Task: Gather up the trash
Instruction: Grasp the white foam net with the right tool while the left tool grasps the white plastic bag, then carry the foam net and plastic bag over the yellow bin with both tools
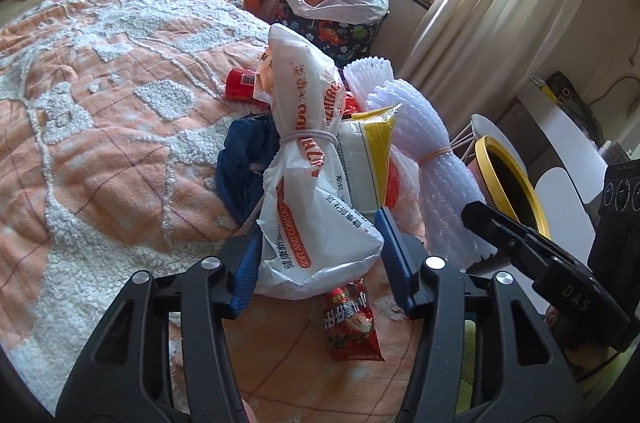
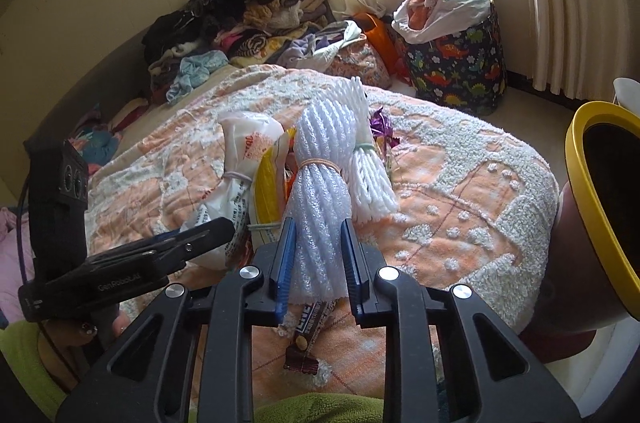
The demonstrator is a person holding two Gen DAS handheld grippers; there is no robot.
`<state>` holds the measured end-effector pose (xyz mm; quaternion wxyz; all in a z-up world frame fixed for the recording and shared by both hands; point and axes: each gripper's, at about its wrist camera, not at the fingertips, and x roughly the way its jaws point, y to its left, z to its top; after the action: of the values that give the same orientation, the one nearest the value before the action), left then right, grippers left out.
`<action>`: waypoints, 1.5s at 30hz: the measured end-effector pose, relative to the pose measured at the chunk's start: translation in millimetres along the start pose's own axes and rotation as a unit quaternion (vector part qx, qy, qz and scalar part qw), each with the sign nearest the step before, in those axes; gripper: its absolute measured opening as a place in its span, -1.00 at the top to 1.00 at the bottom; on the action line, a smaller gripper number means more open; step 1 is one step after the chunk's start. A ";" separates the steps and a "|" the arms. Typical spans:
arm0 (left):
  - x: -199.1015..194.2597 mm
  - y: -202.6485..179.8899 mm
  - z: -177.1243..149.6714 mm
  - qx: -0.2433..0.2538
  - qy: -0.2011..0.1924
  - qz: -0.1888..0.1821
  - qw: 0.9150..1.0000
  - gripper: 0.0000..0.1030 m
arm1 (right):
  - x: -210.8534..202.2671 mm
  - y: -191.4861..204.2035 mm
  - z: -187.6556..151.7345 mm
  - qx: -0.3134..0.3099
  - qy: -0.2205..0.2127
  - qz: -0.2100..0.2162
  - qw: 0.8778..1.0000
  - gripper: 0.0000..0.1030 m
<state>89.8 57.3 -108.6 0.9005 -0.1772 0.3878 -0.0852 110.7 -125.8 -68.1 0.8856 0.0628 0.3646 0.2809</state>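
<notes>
My left gripper (image 1: 320, 251) has its blue pads on both sides of a white printed plastic bag (image 1: 304, 159) tied with a band, on the orange-and-white bedspread (image 1: 100, 127). My right gripper (image 2: 318, 251) has its pads pressed against a banded white foam-net roll (image 2: 320, 183), which also shows in the left wrist view (image 1: 432, 159). Around them lie a yellow-and-white packet (image 1: 372, 159), a red snack wrapper (image 1: 352, 323), a red can (image 1: 240, 85), a brown candy bar wrapper (image 2: 308, 335), a second smaller foam bundle (image 2: 368, 175) and purple foil (image 2: 382, 131). The yellow-rimmed bin (image 2: 600, 207) stands at the right.
A dark blue cloth (image 1: 244, 167) lies beside the bag. A dinosaur-print hamper (image 2: 460, 67) with a stuffed white bag stands by the curtains. Piles of clothes (image 2: 240, 23) cover the far end of the bed. White chairs (image 1: 568, 159) stand beyond the bin.
</notes>
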 end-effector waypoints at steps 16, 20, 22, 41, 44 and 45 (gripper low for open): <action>-44.4 -31.0 28.5 0.018 -0.080 -0.005 0.997 0.40 | -50.5 -13.7 16.8 0.012 -0.076 0.008 0.997 0.64; -43.4 -48.9 33.1 0.035 -0.083 -0.014 0.996 0.40 | -62.6 -25.9 21.6 0.026 -0.090 0.001 0.996 0.64; -41.9 -57.3 33.9 0.043 -0.084 -0.017 0.995 0.40 | -68.9 -32.5 22.8 0.032 -0.098 -0.001 0.995 0.64; -22.9 -131.2 33.6 0.105 -0.074 -0.054 0.990 0.40 | -117.8 -92.9 22.1 0.088 -0.153 -0.042 0.983 0.64; -19.8 -140.1 33.8 0.113 -0.072 -0.061 0.989 0.40 | -124.5 -101.2 20.9 0.096 -0.163 -0.049 0.981 0.64; -18.7 -143.3 33.5 0.115 -0.072 -0.063 0.989 0.40 | -125.3 -99.9 23.6 0.099 -0.165 -0.052 0.980 0.64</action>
<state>99.0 -61.0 -19.5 0.9333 -0.1024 0.2977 -0.1727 99.7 -275.0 -6.1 0.9361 0.1771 0.2425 0.1831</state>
